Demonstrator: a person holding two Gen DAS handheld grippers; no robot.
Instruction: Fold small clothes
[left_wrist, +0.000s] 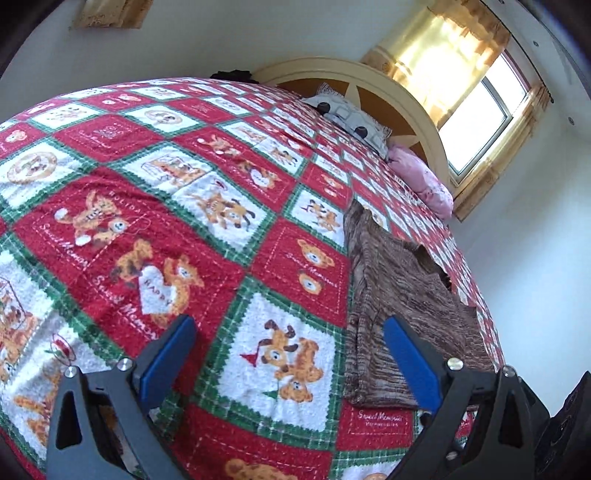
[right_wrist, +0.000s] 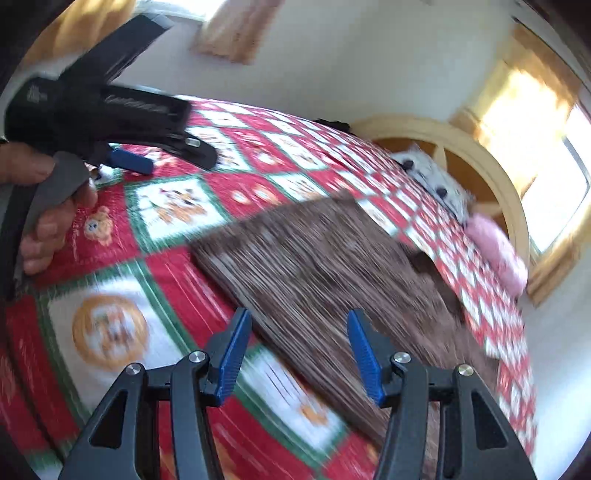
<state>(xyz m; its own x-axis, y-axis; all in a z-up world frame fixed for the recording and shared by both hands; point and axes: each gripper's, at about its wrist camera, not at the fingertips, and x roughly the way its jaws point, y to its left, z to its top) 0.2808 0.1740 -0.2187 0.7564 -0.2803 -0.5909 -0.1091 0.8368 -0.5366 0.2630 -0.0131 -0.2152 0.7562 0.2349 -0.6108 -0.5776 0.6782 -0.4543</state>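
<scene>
A brown knitted garment (left_wrist: 399, 295) lies flat on a red, white and green teddy-bear bedspread (left_wrist: 192, 221). My left gripper (left_wrist: 290, 326) is open and empty above the bedspread, its right finger over the garment's left edge. In the right wrist view, which is blurred, the same garment (right_wrist: 332, 266) fills the middle. My right gripper (right_wrist: 297, 319) is open and empty just above the garment's near edge. The left gripper (right_wrist: 131, 162) shows at the upper left, held by a hand (right_wrist: 48, 218).
A patterned white pillow (left_wrist: 347, 118) and a pink pillow (left_wrist: 424, 181) lie at the wooden headboard (left_wrist: 406, 96). A curtained window (left_wrist: 476, 122) is beyond it. White walls bound the bed on the right.
</scene>
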